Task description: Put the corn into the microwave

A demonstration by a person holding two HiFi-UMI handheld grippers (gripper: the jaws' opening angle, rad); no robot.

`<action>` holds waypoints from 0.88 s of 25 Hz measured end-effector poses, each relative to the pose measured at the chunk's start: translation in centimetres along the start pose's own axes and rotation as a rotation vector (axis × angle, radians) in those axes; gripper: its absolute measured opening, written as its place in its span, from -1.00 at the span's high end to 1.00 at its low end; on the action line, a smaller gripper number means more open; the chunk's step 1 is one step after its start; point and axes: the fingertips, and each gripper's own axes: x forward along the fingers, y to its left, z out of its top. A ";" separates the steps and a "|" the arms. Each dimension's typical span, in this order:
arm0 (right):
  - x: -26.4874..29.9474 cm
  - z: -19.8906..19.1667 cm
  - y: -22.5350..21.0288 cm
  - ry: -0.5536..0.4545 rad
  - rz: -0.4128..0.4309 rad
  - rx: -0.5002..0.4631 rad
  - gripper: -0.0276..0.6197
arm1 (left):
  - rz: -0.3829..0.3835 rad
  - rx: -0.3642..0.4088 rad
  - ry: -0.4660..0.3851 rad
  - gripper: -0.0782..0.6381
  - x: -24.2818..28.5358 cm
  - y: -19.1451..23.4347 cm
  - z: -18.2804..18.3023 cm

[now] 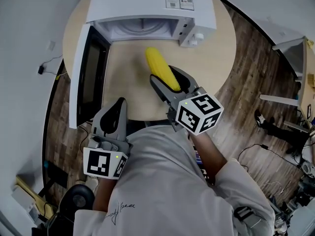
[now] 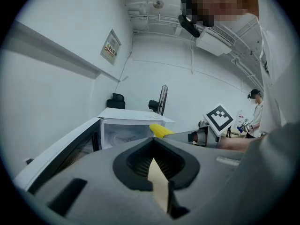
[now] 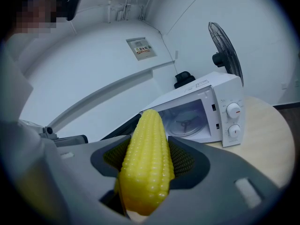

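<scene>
A yellow corn cob (image 1: 161,69) sticks forward out of my right gripper (image 1: 170,85), which is shut on its rear half and held over the round table (image 1: 216,58). The cob's tip points toward the white microwave (image 1: 147,4), a short way in front of its cavity (image 1: 140,28). The microwave door (image 1: 86,77) is swung wide to the left. In the right gripper view the corn (image 3: 146,163) fills the space between the pads, with the microwave (image 3: 206,111) beyond. My left gripper (image 1: 115,114) hovers at the table's near edge by the door, its jaws together and holding nothing.
The microwave's knobs (image 3: 233,120) are on its right side. A standing fan (image 3: 225,55) is behind the microwave. Cables and equipment lie on the wooden floor (image 1: 256,82) to the right of the table. A person (image 2: 257,111) is far off at the right.
</scene>
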 end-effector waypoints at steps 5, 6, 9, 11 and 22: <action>1.3 -0.3 -0.7 0.015 -0.014 -0.016 0.10 | -0.009 -0.006 0.002 0.81 0.3 0.6 -0.1; 1.5 -0.2 -0.9 0.016 -0.018 -0.017 0.10 | -0.013 -0.004 0.004 0.81 0.3 0.8 -0.1; 2.2 -0.1 -1.4 0.019 -0.031 -0.011 0.10 | -0.023 -0.001 0.010 0.81 0.6 1.3 0.0; 2.6 0.0 -1.7 0.022 -0.040 -0.004 0.10 | -0.026 -0.002 0.010 0.81 0.7 1.6 0.2; 5.2 0.1 -4.1 0.049 -0.071 0.008 0.10 | -0.006 -0.006 0.021 0.81 1.4 3.4 0.0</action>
